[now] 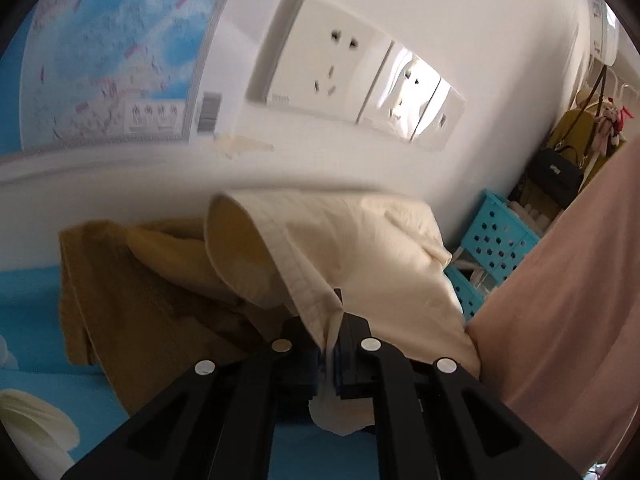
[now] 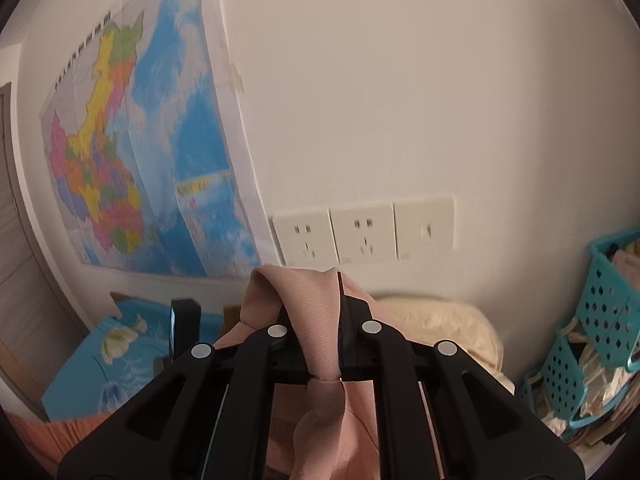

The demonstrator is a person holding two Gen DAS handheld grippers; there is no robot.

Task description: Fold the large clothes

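Fabric is the whole matter here: soft, light, limp stuff that sags wherever it is not held, so it wants taking up by an edge or corner, hems if possible, with two holds well apart to keep a fold line straight.

In the left wrist view, the left hand-held gripper (image 1: 334, 344) is closed on a cream garment (image 1: 360, 248), its jaws pinching a stitched, hemmed edge. That cloth looks like thin woven cotton, slightly crumpled, with an open tube-like end on the far left that could be a sleeve or a leg. It lies over a mustard-brown garment (image 1: 120, 300), heavier and matte, spread on a bed with a blue flowered bedsheet (image 1: 28, 300). On the right hangs a broad stretch of pink cloth (image 1: 560, 300).

In the right wrist view, the right hand-held gripper (image 2: 324, 344) is clamped on that pink garment (image 2: 316, 300), a finely ribbed, smooth fabric bunched into a peak between the jaws and draping down toward the camera. Smooth as it looks, it may slip from a shallow pinch; a deeper bite on a doubled edge would hold better. The cream cloth (image 2: 440, 328) lies just beyond it against the wall.

On the far wall are white plastic sockets (image 2: 364, 230) and a glossy paper map (image 2: 132, 152); teal perforated plastic baskets (image 2: 600, 312) stand to the right.
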